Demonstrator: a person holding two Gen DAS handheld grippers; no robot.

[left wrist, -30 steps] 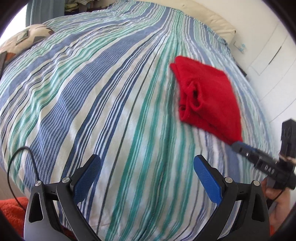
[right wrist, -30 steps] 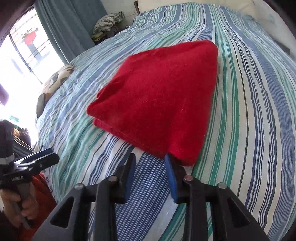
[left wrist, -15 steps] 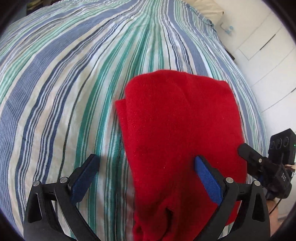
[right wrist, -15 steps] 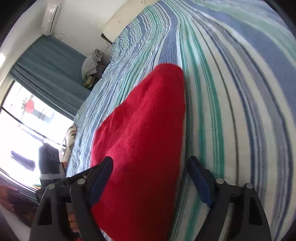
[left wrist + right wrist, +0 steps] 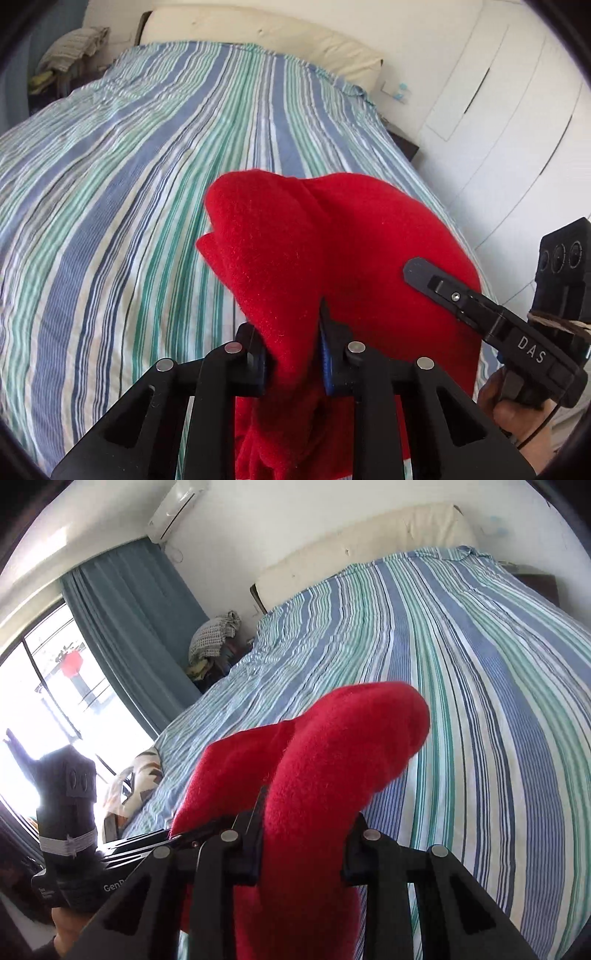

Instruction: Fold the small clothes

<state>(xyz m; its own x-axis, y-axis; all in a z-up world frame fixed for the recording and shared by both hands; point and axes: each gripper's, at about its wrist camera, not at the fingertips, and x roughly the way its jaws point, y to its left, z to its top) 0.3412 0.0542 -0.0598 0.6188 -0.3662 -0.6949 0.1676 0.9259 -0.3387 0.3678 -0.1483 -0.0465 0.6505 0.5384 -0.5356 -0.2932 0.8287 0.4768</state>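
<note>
Half a second ago both tools stood wide open over the red garment lying flat on the bed; now each has closed on a bunch of it and the cloth is drawn up off the sheet.

Nearest in the left wrist view, the left tool [image 5: 293, 354] has its black fingers clamped on a thick wad of the red garment [image 5: 314, 251], which bulges up and forward from between them and hangs in loose folds below. Just to the right, the right tool [image 5: 424, 273] lies across the same cloth, its black finger pressed on the fabric. In the right wrist view the right tool [image 5: 303, 840] grips another fold of the red garment [image 5: 332, 760], a rounded hump rising past its fingers, with the left tool [image 5: 184, 840] close at its left side and touching the cloth.

The garment is a fuzzy, fleece-like knit, plain bright red, thick and soft at its rounded edges.

Beyond it stretches the bed [image 5: 147, 184], covered by a smooth, slightly creased sheet in blue, green and white stripes. At the far end lies a cream pillow [image 5: 258, 33]; white cupboard doors [image 5: 498, 129] stand to the right, and a blue-grey curtain [image 5: 136, 627] hangs by the window.
</note>
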